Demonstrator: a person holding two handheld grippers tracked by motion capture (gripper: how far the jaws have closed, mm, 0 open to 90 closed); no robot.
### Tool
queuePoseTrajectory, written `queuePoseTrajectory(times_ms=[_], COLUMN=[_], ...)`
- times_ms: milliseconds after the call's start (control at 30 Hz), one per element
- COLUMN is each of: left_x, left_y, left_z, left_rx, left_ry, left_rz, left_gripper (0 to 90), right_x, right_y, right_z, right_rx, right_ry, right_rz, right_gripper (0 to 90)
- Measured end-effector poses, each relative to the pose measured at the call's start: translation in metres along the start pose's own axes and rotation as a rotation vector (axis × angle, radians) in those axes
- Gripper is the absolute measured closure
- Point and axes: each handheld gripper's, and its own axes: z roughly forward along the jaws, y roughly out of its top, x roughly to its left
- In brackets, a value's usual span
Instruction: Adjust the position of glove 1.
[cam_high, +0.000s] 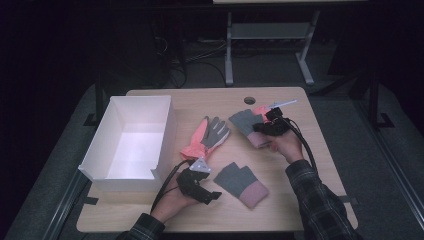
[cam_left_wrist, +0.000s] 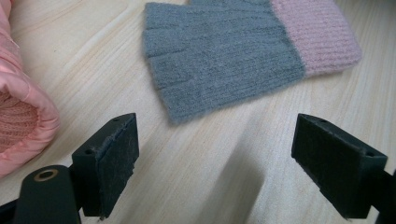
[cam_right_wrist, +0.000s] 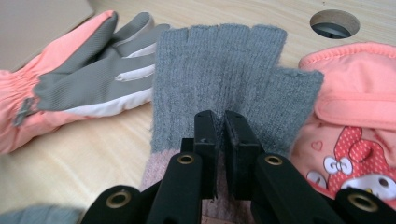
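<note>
While its jaws pinch the grey knit mitten at centre frame, the right gripper should lift straight, clear of the pink glove; the left gripper hovers wide open below the second mitten.

sleeves: dark plaid flannel, both arms | grippers: matte black blocky jaws, brass rivets | black cables trailing off each

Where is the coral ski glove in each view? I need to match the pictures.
High view: the coral ski glove lies mid-table, right of the white box.
Left gripper view: its cuff at the left edge.
Right gripper view: at left, beside the grey knit glove that the right gripper clamps.
Shared landmark: the light wood tabletop.
</note>
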Motion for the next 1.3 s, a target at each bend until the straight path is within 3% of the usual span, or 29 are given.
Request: queuePoseTrajectory(times_ms=[133,467,867,1300], left_x=[0.000,0.001,0.001,0.003], left_y=[-0.001,-0.001,-0.001,-0.003], left_z=[0.001,0.000,-0.001,-0.003], left_rx=[-0.017,-0.021,-0.022,-0.032], left_ry=[-0.005,0.010,0.014,0.023], left_rz=[-0.017,-0.008,-0.003,-0.023], left_gripper=[14.6,14.5,14.5,14.6], right_x=[0.006,0.026,0.047,0.069], right_y=[-0.007,-0.028,-0.054,-0.081], right_z=[-0.010,-0.035,-0.050,-0.064], right_rx=[-0.004,-0.011,0.019,0.036], right_ry=[0.017,0.050,0.063,0.137], right_rz=[-0.008,-0.039,-0.074,-0.083], right_gripper=[84.3,84.3,84.2,84.0])
